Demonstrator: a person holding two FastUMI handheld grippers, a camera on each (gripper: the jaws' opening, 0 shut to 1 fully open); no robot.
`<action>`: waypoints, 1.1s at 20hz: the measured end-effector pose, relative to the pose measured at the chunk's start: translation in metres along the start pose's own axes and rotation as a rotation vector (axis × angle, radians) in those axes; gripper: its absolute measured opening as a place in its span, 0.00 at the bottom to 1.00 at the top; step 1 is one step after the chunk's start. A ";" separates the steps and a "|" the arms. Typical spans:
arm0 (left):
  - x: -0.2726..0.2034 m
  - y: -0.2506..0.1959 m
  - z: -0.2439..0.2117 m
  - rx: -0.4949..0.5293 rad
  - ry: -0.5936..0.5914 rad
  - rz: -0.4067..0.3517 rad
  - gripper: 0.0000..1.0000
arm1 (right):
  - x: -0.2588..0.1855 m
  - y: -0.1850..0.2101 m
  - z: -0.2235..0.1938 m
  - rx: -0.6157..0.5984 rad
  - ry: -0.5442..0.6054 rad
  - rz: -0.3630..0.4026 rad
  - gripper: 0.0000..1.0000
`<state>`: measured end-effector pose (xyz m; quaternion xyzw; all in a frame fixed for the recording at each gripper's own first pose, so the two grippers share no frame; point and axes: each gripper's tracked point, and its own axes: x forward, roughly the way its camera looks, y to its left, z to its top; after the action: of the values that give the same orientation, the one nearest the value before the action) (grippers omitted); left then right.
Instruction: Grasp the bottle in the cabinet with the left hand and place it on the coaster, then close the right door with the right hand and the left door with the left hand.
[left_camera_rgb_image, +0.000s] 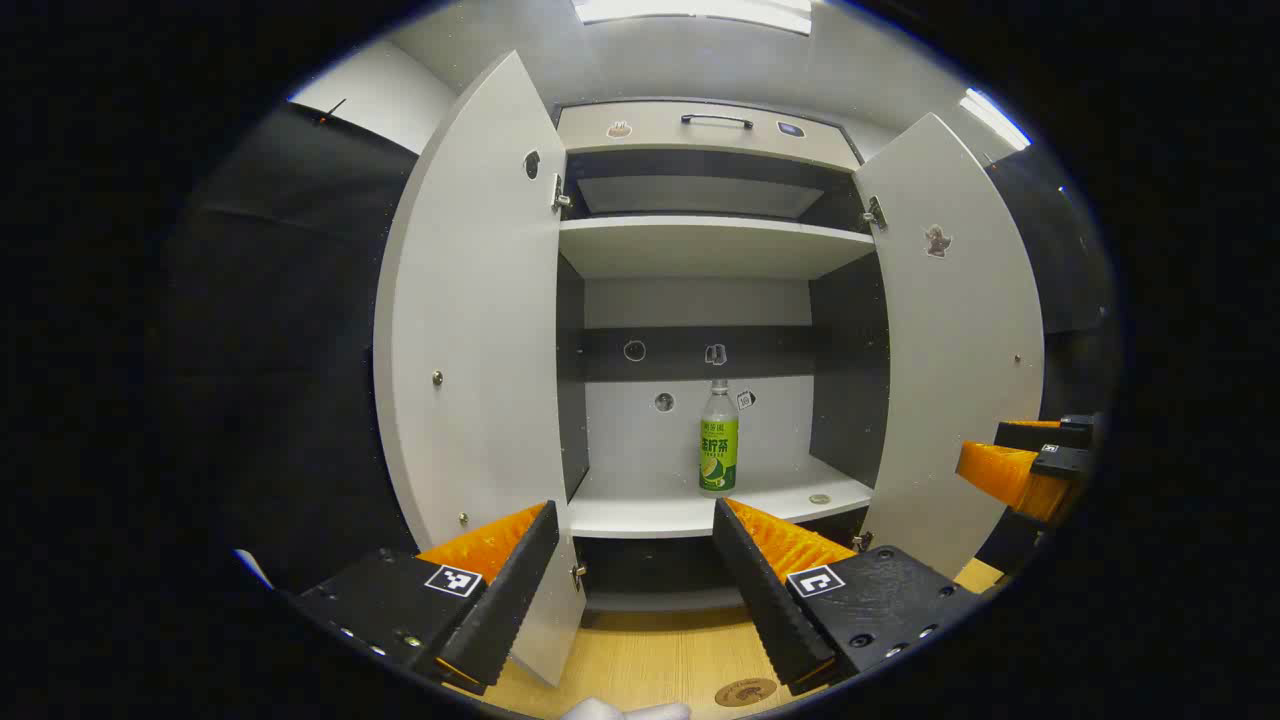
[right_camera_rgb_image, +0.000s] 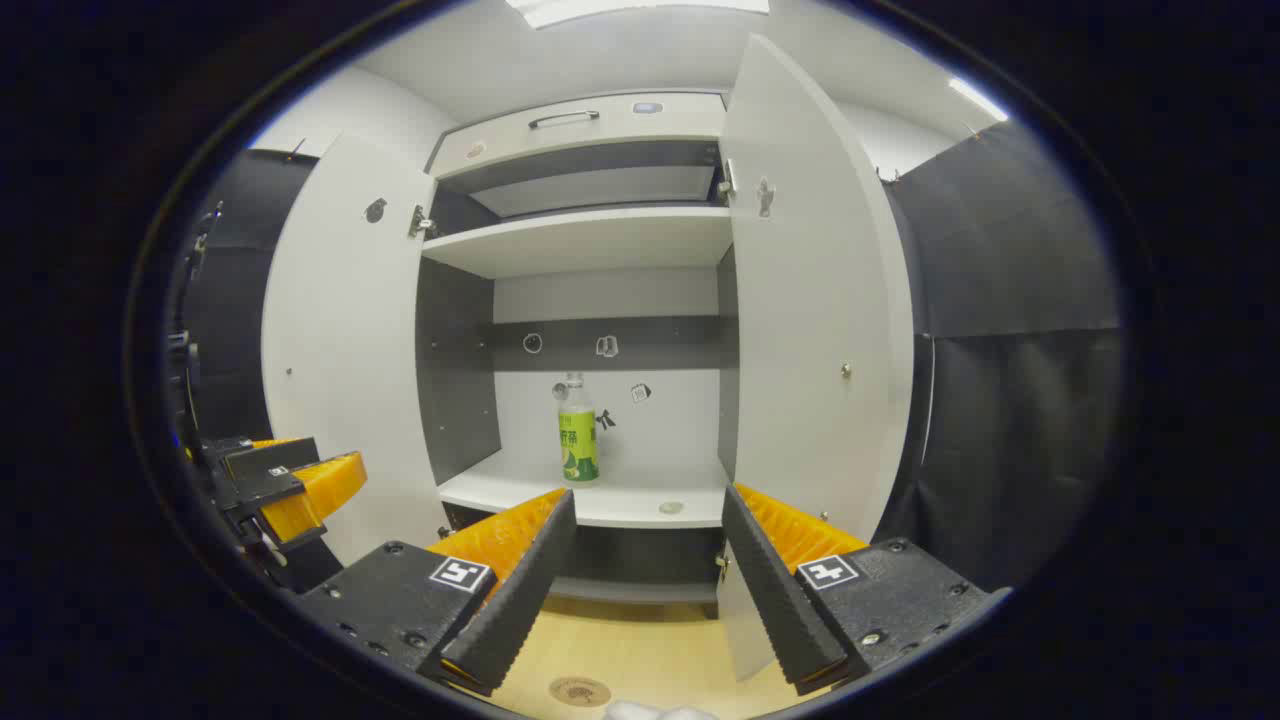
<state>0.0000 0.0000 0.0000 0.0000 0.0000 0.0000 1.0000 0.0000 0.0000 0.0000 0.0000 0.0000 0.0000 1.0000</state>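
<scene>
Both views facing open cabinet (left_camera_rgb_image: 700, 250) front-on, near, L/R offset.

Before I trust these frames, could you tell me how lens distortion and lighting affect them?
Left gripper view: fisheye bows both open cabinet doors outward; ceiling light blown out; bottle sharp. Right gripper view: same bowing on the right door; bottle evenly lit.

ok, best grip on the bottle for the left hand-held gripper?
Probably the labelled body of the bottle, approached straight in from the open front. It stands upright on the lower shelf with free space either side, and the left hand-held gripper is open, facing it.
</scene>
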 end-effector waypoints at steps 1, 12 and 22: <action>-0.001 0.001 0.000 0.001 0.000 0.002 0.95 | 0.000 0.001 0.000 0.001 0.001 0.000 0.97; -0.009 0.002 0.002 0.003 -0.009 0.001 0.95 | -0.006 0.004 -0.003 0.002 0.000 -0.002 0.95; 0.069 -0.032 0.016 -0.031 -0.060 -0.082 0.95 | -0.015 0.005 0.001 -0.009 0.030 -0.018 0.97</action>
<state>0.0691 -0.0320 0.0159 -0.0156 -0.0298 -0.0411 0.9986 -0.0153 0.0051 0.0008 -0.0044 0.0152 -0.0090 0.9998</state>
